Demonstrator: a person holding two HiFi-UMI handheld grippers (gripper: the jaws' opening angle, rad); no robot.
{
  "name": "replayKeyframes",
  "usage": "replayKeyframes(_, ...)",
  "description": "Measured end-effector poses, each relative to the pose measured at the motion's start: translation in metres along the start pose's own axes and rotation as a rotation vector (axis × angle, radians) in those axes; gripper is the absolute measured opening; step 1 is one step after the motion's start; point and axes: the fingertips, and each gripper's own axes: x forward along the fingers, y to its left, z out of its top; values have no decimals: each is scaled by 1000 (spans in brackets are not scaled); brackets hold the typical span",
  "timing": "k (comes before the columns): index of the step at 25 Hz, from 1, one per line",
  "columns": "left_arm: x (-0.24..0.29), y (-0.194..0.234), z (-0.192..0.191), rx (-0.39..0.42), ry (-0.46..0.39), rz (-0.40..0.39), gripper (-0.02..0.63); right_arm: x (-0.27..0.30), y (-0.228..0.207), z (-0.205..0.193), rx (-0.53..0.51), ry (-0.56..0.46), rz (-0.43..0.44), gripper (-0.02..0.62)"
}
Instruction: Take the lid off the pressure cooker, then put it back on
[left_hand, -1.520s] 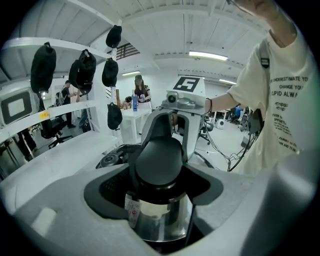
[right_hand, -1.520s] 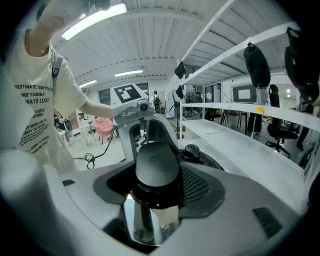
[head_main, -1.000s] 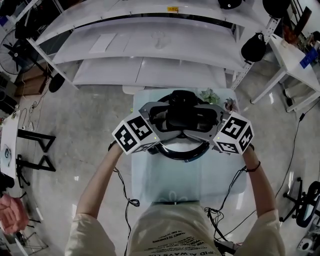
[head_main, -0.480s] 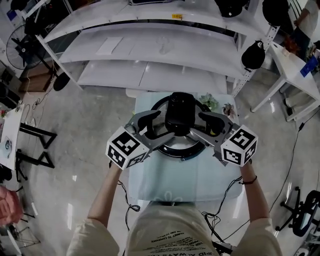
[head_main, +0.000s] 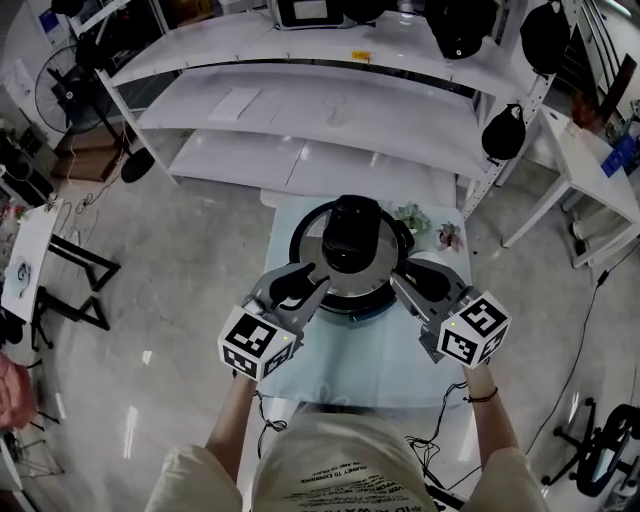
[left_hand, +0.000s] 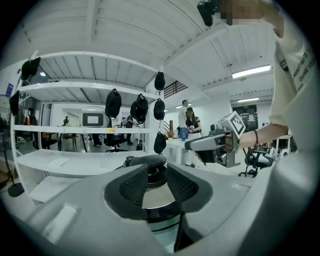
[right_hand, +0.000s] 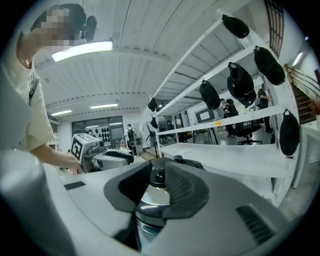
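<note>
The pressure cooker (head_main: 345, 270) stands on the small table with its steel lid on and the black lid handle (head_main: 350, 232) on top. My left gripper (head_main: 298, 284) is in front of it on the left and my right gripper (head_main: 420, 280) on the right; both are off the pot. Both pairs of jaws have just been closing, with nothing between them and a gap still showing. In the left gripper view the cooker (left_hand: 150, 162) shows beyond the left gripper (left_hand: 152, 184). In the right gripper view the cooker (right_hand: 172, 162) is beyond the right gripper (right_hand: 154, 189).
The table (head_main: 370, 360) carries a pale cloth. A small plant (head_main: 410, 215) sits behind the cooker on the right. White shelving (head_main: 330, 110) rises just beyond the table, with dark bags (head_main: 500, 130) hanging on its right post. Cables trail beside the person's legs.
Both grippers have pulled back from the lid handle toward the person and spread apart. Their jaws have narrowed. The lid stays on the cooker.
</note>
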Motion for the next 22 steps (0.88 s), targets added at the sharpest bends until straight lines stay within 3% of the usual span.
replayKeyframes(8,-25,-20,2,-16,-49,119,46,-36,6,-3,7,-48,-33,37)
replayKeyframes(14,-44,-35,5,-54,-98,183,35,-58,12,1,53,-111,-33,15)
replayKeyframes(22,-64,-49,13,-62,-137,250,28,-87,24,12,13,-174,-45,6)
